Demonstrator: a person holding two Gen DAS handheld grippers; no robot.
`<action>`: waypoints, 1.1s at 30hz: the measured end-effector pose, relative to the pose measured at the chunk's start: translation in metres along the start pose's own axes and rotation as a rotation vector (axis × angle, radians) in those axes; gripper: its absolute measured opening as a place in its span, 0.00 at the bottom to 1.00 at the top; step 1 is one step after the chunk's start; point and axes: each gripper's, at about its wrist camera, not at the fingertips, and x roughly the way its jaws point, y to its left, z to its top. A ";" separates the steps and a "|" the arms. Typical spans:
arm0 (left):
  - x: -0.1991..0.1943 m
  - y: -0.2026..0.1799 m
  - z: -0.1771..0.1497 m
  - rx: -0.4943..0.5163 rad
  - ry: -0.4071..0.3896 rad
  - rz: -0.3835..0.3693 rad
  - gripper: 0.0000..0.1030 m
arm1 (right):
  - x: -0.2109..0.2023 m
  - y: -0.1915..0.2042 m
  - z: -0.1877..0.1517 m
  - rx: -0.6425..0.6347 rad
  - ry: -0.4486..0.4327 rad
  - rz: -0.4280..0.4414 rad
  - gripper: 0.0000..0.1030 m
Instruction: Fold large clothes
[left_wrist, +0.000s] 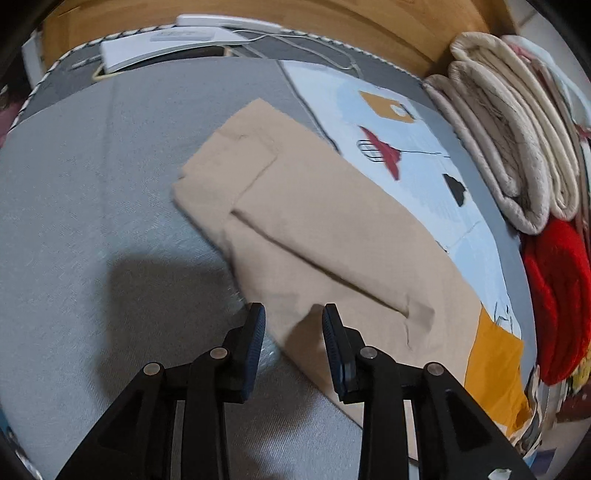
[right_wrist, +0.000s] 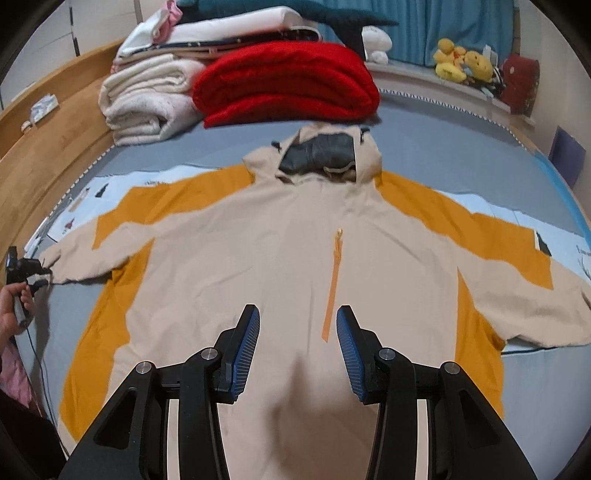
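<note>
**Hooded jacket spread flat on the bed, both claws empty**

No brand or writing can be read. The beige-and-mustard hooded jacket (right_wrist: 295, 236) lies face up on the grey bed (right_wrist: 443, 147), sleeves out to both sides. The right claw (right_wrist: 297, 347) hangs wide apart over its lower front, gripping nothing. The left claw (left_wrist: 293, 332) is parted over the beige sleeve cuff (left_wrist: 295, 221), empty. A red folded blanket (right_wrist: 288, 81) sits beyond the hood.

Both grippers, left gripper (left_wrist: 293, 315) and right gripper (right_wrist: 298, 317), have black linkage arms, silver pivot pins and blue ribbed jaws.
</note>
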 end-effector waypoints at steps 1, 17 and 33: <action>-0.001 0.002 0.000 -0.023 0.008 0.005 0.28 | 0.002 -0.001 0.000 0.010 0.006 0.002 0.49; -0.060 -0.075 -0.016 0.152 -0.216 -0.032 0.00 | -0.016 -0.011 0.002 0.033 0.000 -0.025 0.16; -0.174 -0.329 -0.362 0.991 0.086 -0.639 0.01 | -0.055 -0.038 -0.030 0.233 0.021 -0.018 0.33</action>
